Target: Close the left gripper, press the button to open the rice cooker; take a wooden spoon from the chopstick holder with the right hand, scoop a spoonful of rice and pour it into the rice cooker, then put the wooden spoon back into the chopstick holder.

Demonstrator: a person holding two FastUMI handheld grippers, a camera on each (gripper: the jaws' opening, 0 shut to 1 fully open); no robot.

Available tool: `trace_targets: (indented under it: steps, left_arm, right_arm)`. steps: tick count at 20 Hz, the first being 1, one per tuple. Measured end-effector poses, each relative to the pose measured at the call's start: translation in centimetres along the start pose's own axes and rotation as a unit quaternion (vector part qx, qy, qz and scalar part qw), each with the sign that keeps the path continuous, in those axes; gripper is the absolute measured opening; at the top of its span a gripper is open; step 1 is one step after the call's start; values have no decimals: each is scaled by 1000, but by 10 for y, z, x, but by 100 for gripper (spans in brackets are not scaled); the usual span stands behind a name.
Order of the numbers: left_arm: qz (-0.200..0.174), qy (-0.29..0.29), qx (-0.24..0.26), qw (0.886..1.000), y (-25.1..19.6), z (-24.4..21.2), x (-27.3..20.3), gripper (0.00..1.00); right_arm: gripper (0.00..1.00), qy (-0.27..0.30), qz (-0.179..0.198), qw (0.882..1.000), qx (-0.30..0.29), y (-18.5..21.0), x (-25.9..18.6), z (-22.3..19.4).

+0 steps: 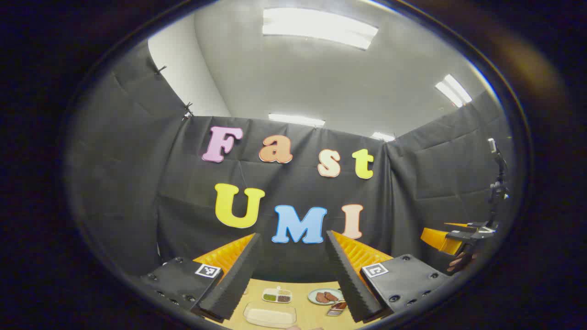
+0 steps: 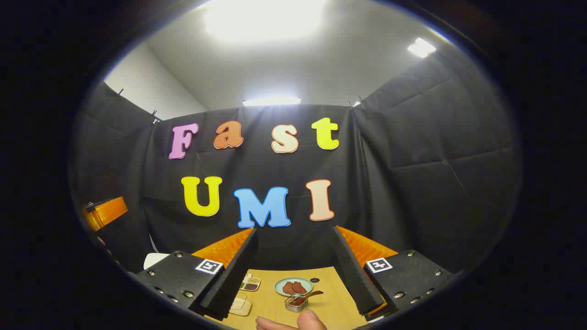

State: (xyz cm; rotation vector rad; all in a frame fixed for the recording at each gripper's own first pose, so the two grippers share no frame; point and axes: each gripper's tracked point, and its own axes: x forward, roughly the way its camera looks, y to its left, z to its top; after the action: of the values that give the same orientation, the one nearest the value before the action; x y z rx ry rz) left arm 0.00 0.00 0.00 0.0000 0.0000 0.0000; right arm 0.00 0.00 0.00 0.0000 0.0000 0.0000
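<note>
1. In the left gripper view, my left gripper (image 1: 293, 275) is raised before the black booth wall (image 1: 298, 192), its two fingers spread wide apart with nothing between them.

2. Framed between those fingers lies the wooden table (image 1: 307, 307). A small round plate of brown pieces (image 1: 324, 296) sits on it; I take that plate as my landmark.

3. Just left of the plate is a small divided dish (image 1: 277, 295) with green and dark fillings. Nearer to me than the plate, and to its left, lies a clear rectangular tray of white rice (image 1: 269, 314). A small clear container with something reddish in it (image 1: 338, 308) sits close beside the plate, on its near right.

4. Far to the right of the plate, at the edge of the left gripper view, my right gripper (image 1: 451, 238) is held up level by my hand (image 1: 461, 262).

5. In the right gripper view, my right gripper (image 2: 293, 275) also has its fingers spread wide and empty, pointed at the same booth wall (image 2: 412, 183).

6. There the plate of brown pieces (image 2: 293, 287) rests on the table (image 2: 330, 307). The clear container (image 2: 297, 302) sits just in front of it, a dark spoon handle (image 2: 314, 294) sticking out to the right. The divided dish (image 2: 250, 283) lies left of the plate.

7. A fingertip (image 2: 311, 319) shows at the bottom edge, nearer than the plate.

8. My left gripper (image 2: 104, 213) appears far left of the plate.
</note>
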Motion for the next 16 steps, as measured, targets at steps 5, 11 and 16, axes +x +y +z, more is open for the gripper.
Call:
trace_targets:
  steps: [5, 11, 16]
  left_arm:
    - [12, 5, -11, 1000, 30, 4, 0, 92]
    - [11, -4, 26, 1000, 42, 16, -5, 92]
    - [18, -2, 26, 1000, 55, 14, -13, 92]
  right_arm:
    - [97, -22, -5, 1000, -11, 16, -1, 12]
    - [98, -10, 2, 999, -44, 43, -6, 2]
    - [98, -12, 1, 999, -40, 53, -6, 6]
